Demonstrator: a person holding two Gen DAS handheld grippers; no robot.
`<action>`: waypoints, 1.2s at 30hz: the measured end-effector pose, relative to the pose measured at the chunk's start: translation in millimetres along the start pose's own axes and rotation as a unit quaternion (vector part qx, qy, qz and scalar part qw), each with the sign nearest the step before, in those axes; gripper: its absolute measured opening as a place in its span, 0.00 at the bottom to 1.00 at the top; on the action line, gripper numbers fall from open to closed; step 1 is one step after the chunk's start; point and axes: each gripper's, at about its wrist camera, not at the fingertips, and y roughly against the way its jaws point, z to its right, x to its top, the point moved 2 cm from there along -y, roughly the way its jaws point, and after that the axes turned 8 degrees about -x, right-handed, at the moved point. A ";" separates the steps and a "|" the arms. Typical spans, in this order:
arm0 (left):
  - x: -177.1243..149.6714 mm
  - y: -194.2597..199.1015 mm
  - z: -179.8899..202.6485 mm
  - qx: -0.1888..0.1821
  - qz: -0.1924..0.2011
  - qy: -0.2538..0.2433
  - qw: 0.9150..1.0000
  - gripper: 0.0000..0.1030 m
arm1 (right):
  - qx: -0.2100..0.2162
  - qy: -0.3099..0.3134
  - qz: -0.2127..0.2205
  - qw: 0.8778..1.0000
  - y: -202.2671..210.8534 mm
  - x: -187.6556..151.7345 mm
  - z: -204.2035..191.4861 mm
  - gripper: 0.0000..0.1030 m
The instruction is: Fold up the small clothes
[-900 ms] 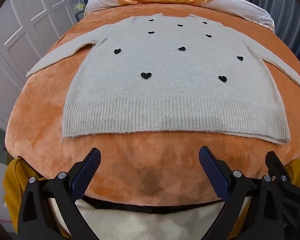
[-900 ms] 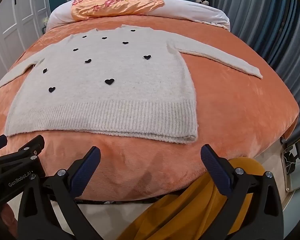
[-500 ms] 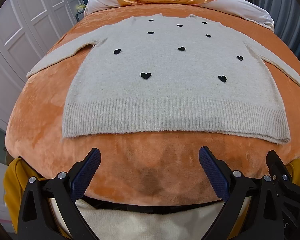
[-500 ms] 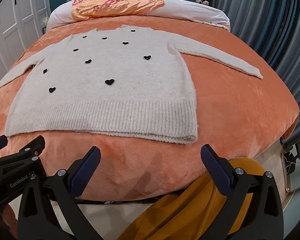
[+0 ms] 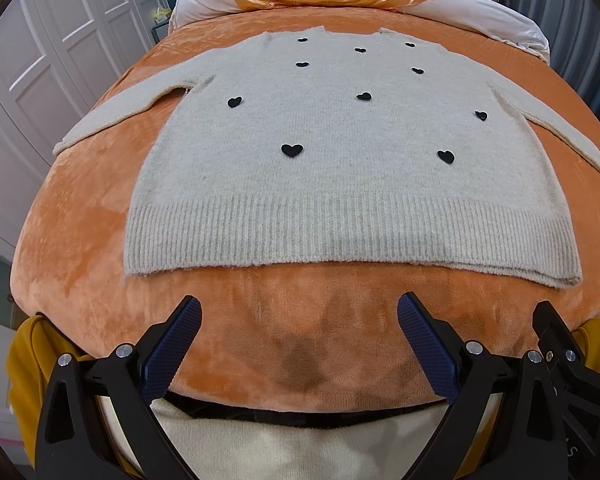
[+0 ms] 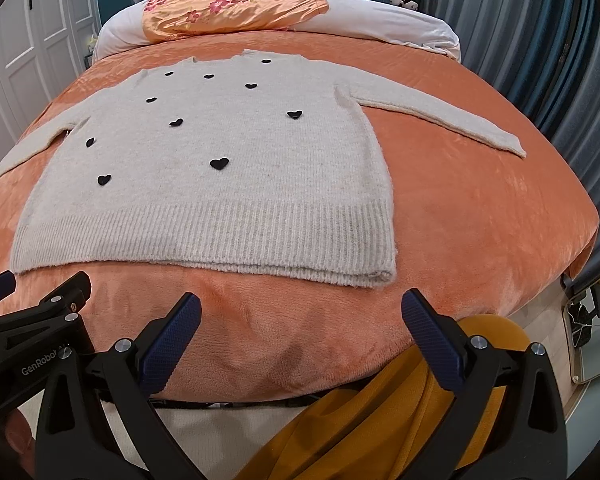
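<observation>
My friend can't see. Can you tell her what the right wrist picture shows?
A cream sweater with little black hearts lies flat on an orange blanket, sleeves spread out to both sides. The open right gripper hovers near the sweater's ribbed hem, holding nothing. A shiny flowered pillow sits at the far end.

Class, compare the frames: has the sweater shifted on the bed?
No. The sweater keeps its place: its hem sits equally far from the blanket edge as before.
</observation>
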 end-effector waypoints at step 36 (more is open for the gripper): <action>11.3 -14.8 -17.9 -0.032 -0.046 0.040 0.998 0.93 | 0.010 -0.042 -0.021 0.999 -28.8 23.6 35.0 0.95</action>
